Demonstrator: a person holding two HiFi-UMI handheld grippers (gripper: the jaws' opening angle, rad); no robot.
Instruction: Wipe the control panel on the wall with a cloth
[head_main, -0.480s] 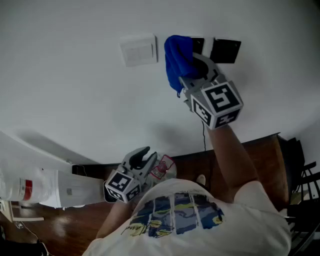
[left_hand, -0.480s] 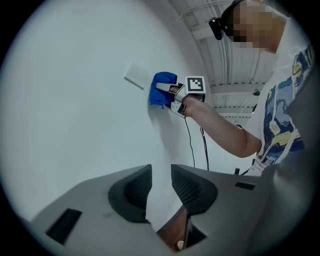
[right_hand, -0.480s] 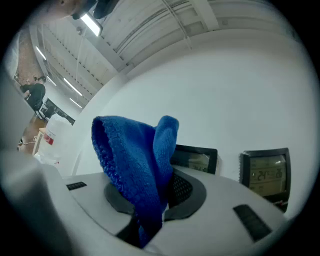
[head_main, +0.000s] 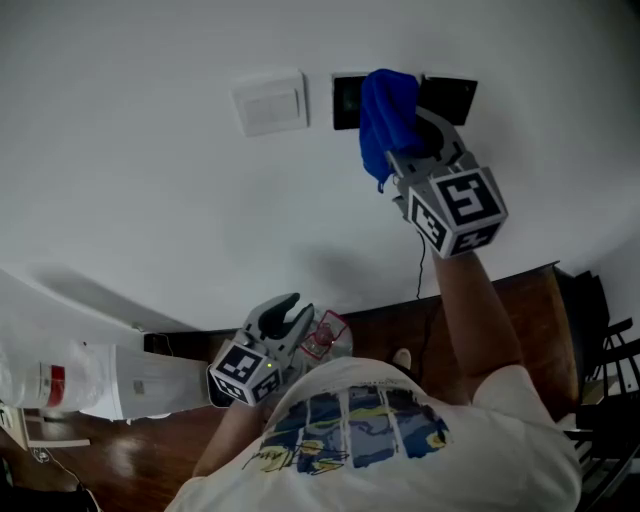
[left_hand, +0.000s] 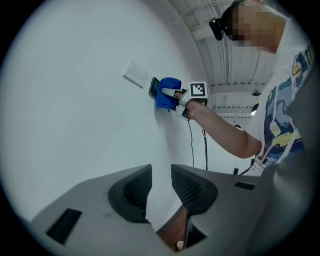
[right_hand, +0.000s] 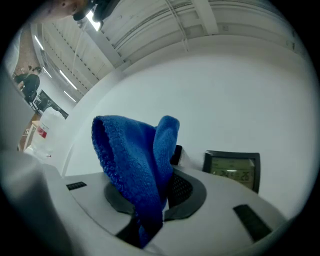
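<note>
Pinches a blue cloth between the closed jaws of the right gripper, raised on an outstretched forearm to the white wall; holds the cloth between two dark control panels, overlapping the edge of the panel nearer the white switch plate and reaching the edge of the far panel; appears to press the cloth on the wall, though contact cannot be confirmed from the head view.

Reveals in the right gripper view what the head view cannot: the cloth bunched into a folded hump rising out of the jaws, its tail trapped in the slot between them; a pale lit screen with small digits on the far panel, fully uncovered; only a dark sliver of the nearer panel showing behind the cloth.

Confirms from the side, in the left gripper view, the cloth lying against the wall just beside the switch plate, with a black cable hanging down the wall below the arm; gives no reading of the screen from there.

Hangs the left gripper low by the printed T-shirt, well apart from the panels; keeps its jaws a little apart with nothing between them, only wall and brown wooden floor visible through the gap.

Includes, at the head view's lower left, a white object with a red label, too indistinct to name.
</note>
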